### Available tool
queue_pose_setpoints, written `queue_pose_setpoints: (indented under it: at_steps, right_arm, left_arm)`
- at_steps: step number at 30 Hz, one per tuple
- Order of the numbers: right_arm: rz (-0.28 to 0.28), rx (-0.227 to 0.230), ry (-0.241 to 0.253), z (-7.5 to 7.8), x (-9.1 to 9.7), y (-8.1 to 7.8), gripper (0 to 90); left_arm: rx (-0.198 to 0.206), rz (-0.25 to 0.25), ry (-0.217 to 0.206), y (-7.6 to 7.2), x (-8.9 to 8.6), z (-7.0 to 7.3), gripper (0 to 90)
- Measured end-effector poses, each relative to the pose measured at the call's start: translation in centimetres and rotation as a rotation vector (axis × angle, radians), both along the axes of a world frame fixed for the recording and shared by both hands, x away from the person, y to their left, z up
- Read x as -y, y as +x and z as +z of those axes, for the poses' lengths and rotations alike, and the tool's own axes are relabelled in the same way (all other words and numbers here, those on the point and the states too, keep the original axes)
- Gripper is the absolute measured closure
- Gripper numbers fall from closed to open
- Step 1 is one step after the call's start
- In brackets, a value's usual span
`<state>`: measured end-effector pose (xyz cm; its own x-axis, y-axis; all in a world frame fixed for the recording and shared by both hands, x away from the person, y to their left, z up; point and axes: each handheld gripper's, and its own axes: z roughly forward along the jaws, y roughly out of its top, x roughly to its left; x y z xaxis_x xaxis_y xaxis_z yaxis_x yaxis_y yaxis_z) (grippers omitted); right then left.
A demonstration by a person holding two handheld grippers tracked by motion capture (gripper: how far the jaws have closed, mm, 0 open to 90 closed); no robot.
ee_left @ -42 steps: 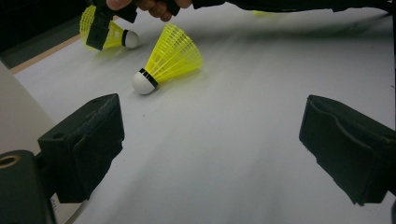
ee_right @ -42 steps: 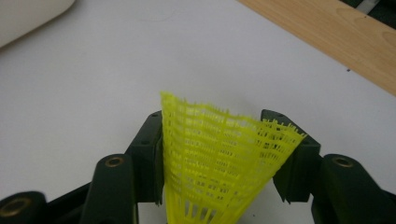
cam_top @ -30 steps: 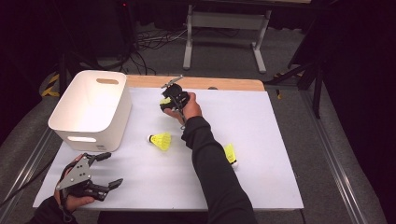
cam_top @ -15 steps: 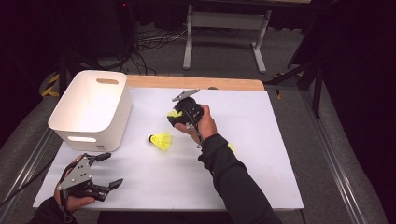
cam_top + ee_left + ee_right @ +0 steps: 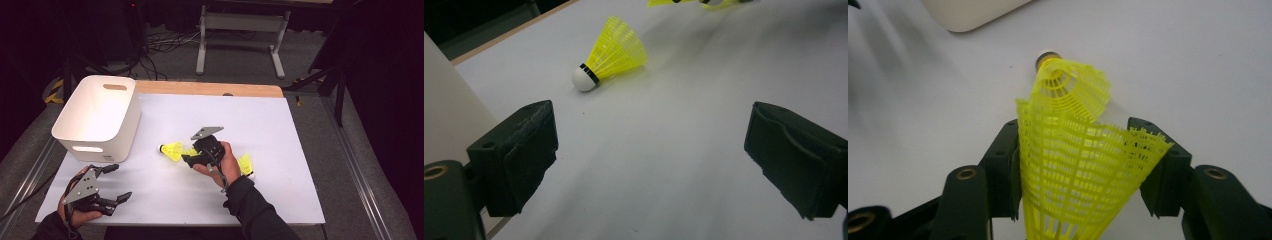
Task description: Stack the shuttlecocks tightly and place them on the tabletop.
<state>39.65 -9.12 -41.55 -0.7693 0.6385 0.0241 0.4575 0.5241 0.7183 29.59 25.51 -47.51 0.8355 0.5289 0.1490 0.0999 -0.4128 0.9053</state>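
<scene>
A yellow shuttlecock [image 5: 1073, 175] is sitting clamped by its skirt in the right tongs [image 5: 192, 156] above mid-desk, just beside a second shuttlecock [image 5: 171, 150]. The left tongs [image 5: 116, 183] are resting wide open and empty near the desk's [image 5: 280, 130] front edge.

The held shuttlecock [image 5: 1073, 180] is cut off by the right gripper view's bottom edge.
</scene>
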Motion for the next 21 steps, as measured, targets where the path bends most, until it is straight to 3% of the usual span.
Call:
queue_pose_setpoints:
  at_steps: [4,10,21]
  right_arm:
    - [0.007,-0.021,0.065,-1.0,0.5,-1.2,43.8]
    - [0.016,-0.015,0.142,-2.3,0.4,-2.5,42.6]
    - [0.011,-0.074,0.117,-4.5,0.7,-2.7,40.4]
  left_arm:
    - [0.008,0.003,0.014,0.0,0.0,0.1,7.7]
    - [0.005,0.006,0.016,0.0,0.0,0.0,7.7]
    - [-0.006,0.001,0.032,0.1,0.3,-0.2,7.7]
